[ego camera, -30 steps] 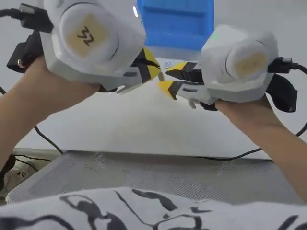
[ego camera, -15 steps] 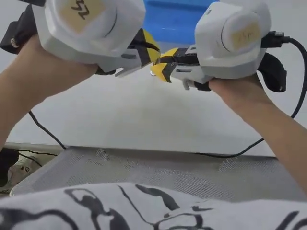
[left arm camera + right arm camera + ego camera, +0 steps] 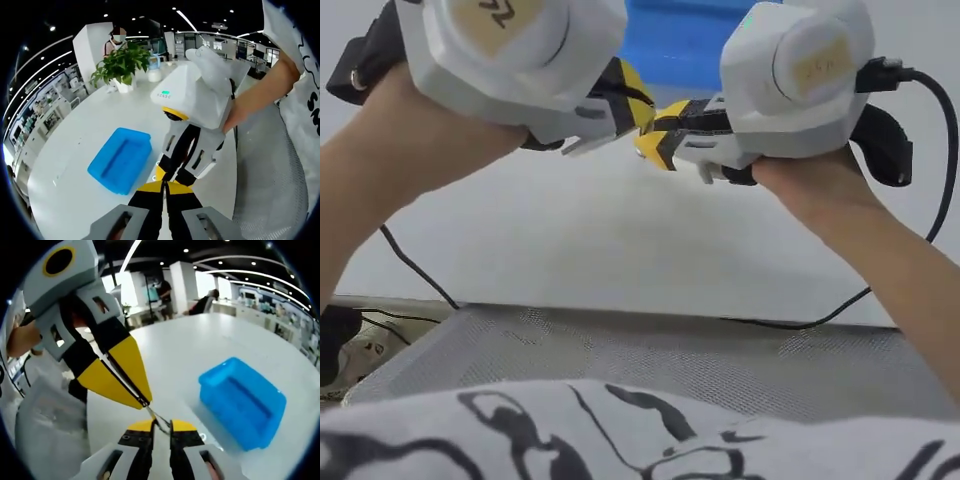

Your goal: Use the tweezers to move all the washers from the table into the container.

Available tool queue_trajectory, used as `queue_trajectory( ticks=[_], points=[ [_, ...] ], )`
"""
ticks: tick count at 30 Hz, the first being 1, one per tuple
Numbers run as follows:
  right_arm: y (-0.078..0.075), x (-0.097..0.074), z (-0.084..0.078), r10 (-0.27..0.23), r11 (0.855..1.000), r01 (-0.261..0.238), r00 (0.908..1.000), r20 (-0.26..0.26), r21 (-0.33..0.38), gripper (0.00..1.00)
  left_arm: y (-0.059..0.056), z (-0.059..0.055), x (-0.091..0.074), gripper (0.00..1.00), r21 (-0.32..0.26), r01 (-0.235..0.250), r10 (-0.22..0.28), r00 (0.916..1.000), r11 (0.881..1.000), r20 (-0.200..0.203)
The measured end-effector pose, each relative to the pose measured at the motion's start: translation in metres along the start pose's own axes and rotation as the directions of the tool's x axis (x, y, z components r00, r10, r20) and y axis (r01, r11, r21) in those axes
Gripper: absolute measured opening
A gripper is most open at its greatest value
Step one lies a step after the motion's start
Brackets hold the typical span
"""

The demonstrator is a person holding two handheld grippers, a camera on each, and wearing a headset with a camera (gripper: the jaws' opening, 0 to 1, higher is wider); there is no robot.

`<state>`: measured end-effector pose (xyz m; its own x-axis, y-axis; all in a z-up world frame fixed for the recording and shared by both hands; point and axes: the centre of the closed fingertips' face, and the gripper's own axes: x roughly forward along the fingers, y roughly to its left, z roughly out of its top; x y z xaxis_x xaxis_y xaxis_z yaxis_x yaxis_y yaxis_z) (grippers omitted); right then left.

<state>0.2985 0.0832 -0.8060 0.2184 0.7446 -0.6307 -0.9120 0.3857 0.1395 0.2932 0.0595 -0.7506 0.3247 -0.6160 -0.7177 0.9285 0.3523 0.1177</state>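
The 2 tongs meet tip to tip above the white table [image 3: 200,345]: the left gripper [image 3: 145,402] has its yellow jaws closed on the thin tweezers [image 3: 155,415], whose long axis follows these jaws and whose end points straight into the right gripper [image 3: 161,426]. The right jaws stand almost together around this end, but I cannot tell if they really pinch it. The blue container [image 3: 242,407] lies on the table just beyond, nearer to the right gripper.

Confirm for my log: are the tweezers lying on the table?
No, the tweezers are held in the left gripper, above the table.
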Motion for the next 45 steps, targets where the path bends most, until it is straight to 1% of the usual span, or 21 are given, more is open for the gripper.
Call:
queue_trajectory(
  ticks=[3,9,13,15,19,22,23,26,28,30,31,32,33,34,35,36,37,39,41,43,45],
  points=[
    [0.003,-0.001,0.006,0.008,0.999,-0.007,0.9999,0.014,-0.047,0.08,0.000,0.000,0.000,0.00,0.011,0.004,-0.004,1.0000,1.000,-0.002],
    [0.003,0.008,0.001,0.040,0.992,-0.042,0.9990,-0.020,-0.115,0.09,-0.005,0.003,0.002,0.00,0.026,0.029,-0.029,0.9996,0.999,0.006],
    [0.005,0.013,-0.001,0.059,0.977,-0.065,0.9976,-0.035,-0.205,0.08,-0.008,0.004,0.002,0.00,0.047,0.030,-0.030,0.9995,0.998,0.005],
    [0.005,0.012,-0.001,0.058,0.974,-0.063,0.9979,-0.027,-0.218,0.06,-0.005,0.004,0.002,0.00,0.056,0.017,-0.017,0.9998,0.998,0.005],
    [0.000,0.012,0.000,0.037,0.967,-0.042,0.9991,-0.023,-0.253,0.05,-0.001,0.006,0.005,0.00,0.000,-0.032,0.032,0.9990,0.999,0.032],
    [0.000,0.011,0.000,0.027,0.969,-0.030,0.9995,-0.014,-0.245,0.04,0.001,0.009,0.006,0.00,-0.067,-0.092,0.097,0.9927,0.994,0.072],
    [-0.001,0.010,0.000,0.023,0.971,-0.025,0.9997,-0.011,-0.239,0.04,0.002,0.008,0.006,0.04,-0.088,-0.102,0.109,0.9910,0.991,0.078],
    [-0.001,0.009,0.000,0.018,0.971,-0.019,0.9998,-0.006,-0.238,0.04,0.006,0.003,-0.001,0.18,-0.192,-0.174,0.198,0.9738,0.966,0.112],
    [0.000,0.009,-0.001,0.016,0.971,-0.017,0.9998,-0.006,-0.238,0.04,0.006,-0.002,-0.011,0.23,-0.268,-0.213,0.255,0.9581,0.939,0.131],
    [-0.001,0.008,-0.001,0.016,0.973,-0.017,0.9998,-0.008,-0.232,0.04,0.002,-0.011,-0.021,0.34,-0.333,-0.240,0.295,0.9467,0.912,0.128],
    [-0.001,0.008,-0.001,0.017,0.974,-0.018,0.9998,-0.008,-0.228,0.04,0.002,-0.016,-0.029,0.41,-0.365,-0.279,0.346,0.9294,0.888,0.129],
    [-0.001,0.008,-0.001,0.017,0.975,-0.019,0.9998,-0.008,-0.220,0.04,0.001,-0.020,-0.033,0.51,-0.381,-0.299,0.369,0.9211,0.875,0.124],
    [0.000,0.008,0.000,0.022,0.977,-0.023,0.9997,-0.006,-0.210,0.04,-0.002,-0.029,-0.040,0.56,-0.408,-0.326,0.397,0.9121,0.853,0.102],
    [0.001,0.008,0.000,0.025,0.979,-0.025,0.9997,-0.007,-0.204,0.04,-0.003,-0.033,-0.042,0.60,-0.417,-0.339,0.410,0.9074,0.844,0.093],
    [0.001,0.008,0.000,0.024,0.979,-0.025,0.9997,-0.007,-0.201,0.04,-0.005,-0.041,-0.049,0.63,-0.439,-0.371,0.446,0.8918,0.818,0.077],
    [0.001,0.008,0.000,0.024,0.979,-0.025,0.9997,-0.006,-0.201,0.04,-0.006,-0.046,-0.053,0.67,-0.456,-0.389,0.466,0.8826,0.801,0.065],
    [0.001,0.007,0.001,0.023,0.979,-0.024,0.9997,-0.005,-0.202,0.04,-0.009,-0.056,-0.059,0.71,-0.475,-0.420,0.497,0.8667,0.773,0.043],
    [0.001,0.005,0.003,0.022,0.981,-0.023,0.9997,-0.005,-0.195,0.04,-0.010,-0.068,-0.067,0.76,-0.479,-0.475,0.546,0.8377,0.738,0.010],
    [0.001,0.002,0.007,0.025,0.984,-0.024,0.9997,0.005,-0.176,0.03,-0.013,-0.078,-0.079,0.81,-0.492,-0.528,0.601,0.7993,0.692,-0.013],
    [0.000,-0.001,0.011,0.024,0.985,-0.022,0.9997,0.007,-0.173,0.04,-0.015,-0.080,-0.084,0.88,-0.515,-0.546,0.633,0.7745,0.660,-0.011],
    [0.001,-0.006,0.015,0.032,0.985,-0.031,0.9995,0.005,-0.168,0.04,-0.016,-0.082,-0.087,0.92,-0.514,-0.563,0.654,0.7564,0.648,-0.004]
  ],
)
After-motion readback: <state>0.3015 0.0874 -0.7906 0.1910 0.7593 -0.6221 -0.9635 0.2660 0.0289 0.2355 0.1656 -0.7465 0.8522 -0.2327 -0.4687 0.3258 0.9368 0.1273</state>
